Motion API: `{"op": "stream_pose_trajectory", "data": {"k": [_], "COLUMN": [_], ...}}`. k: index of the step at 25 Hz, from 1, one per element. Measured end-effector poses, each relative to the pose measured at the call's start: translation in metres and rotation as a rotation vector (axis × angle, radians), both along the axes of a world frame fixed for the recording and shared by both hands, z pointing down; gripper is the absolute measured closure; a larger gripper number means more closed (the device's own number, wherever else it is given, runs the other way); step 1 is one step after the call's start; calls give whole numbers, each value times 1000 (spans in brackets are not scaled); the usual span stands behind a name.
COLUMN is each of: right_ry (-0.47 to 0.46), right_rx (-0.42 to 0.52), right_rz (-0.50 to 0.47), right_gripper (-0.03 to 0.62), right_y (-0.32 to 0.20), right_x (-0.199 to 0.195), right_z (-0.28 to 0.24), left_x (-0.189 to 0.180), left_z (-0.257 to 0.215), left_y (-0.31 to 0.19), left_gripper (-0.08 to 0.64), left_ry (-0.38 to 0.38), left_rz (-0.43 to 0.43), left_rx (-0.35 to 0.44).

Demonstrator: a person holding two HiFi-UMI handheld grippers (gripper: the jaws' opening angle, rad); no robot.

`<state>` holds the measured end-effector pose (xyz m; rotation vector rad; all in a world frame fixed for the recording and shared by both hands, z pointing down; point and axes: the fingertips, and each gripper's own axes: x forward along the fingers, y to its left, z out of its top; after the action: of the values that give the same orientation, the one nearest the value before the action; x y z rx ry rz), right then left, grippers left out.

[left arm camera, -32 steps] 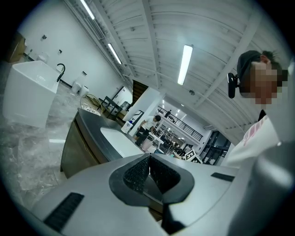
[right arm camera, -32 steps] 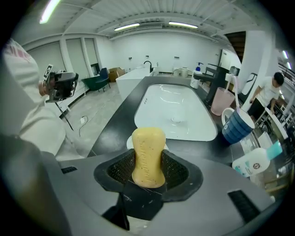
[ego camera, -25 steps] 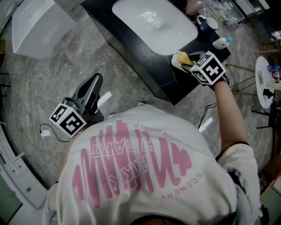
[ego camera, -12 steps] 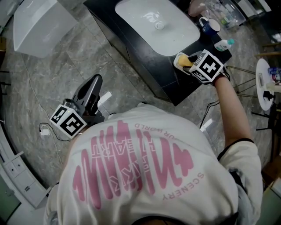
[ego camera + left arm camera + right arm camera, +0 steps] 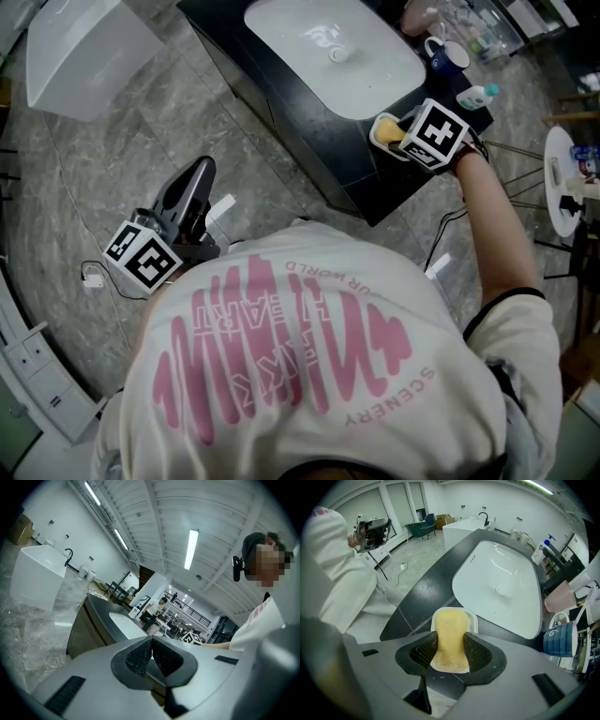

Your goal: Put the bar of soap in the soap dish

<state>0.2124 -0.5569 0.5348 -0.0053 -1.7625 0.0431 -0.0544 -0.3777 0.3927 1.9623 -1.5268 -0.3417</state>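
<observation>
- The black, smooth-topped table (image 5: 419, 597) carries everything. A bar released off-centre would probably skid across this slick surface or drop over the near edge.
- The white, glossy oval basin (image 5: 497, 588) is sunk into the table just beyond the dish. A slippery bar pushed too far forward could slide into it.
- The left gripper (image 5: 151, 654), grey with ribbed black pads, is held low and well apart from the table, its jaws pressed together on nothing.
- The right gripper (image 5: 451, 651) is clamped on the soap, its textured pads pressed against the bar's waisted flanks. Too hard a squeeze might dent the bar or leave it stuck to one pad on release.
- The white, rounded-rectangular plastic soap dish (image 5: 436, 616) looks light and could be nudged by the jaws.
- The pale yellow, waxy, speckled bar of soap (image 5: 450, 630) is held directly over the dish. Whether it touches the dish bed cannot be told.
</observation>
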Motion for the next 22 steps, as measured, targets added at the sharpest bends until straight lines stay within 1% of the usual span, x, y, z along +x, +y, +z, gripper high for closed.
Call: {"op": "stream_pose_trajectory", "data": {"k": [13,22], "right_ry": [29,92], "right_rx": [-51,-44], "right_rz": [-6,-70], "right_gripper": [403,402], "right_y": [-1,-1], "right_x": [-2,1], "right_z": [4,9], "left_x": [-7,-10], "left_z": [1,4], "left_y": [2,4], "left_gripper": [551,551], "left_ry": [2,7], "left_rz": [-19,-31], "left_rx": [-3,0]}}
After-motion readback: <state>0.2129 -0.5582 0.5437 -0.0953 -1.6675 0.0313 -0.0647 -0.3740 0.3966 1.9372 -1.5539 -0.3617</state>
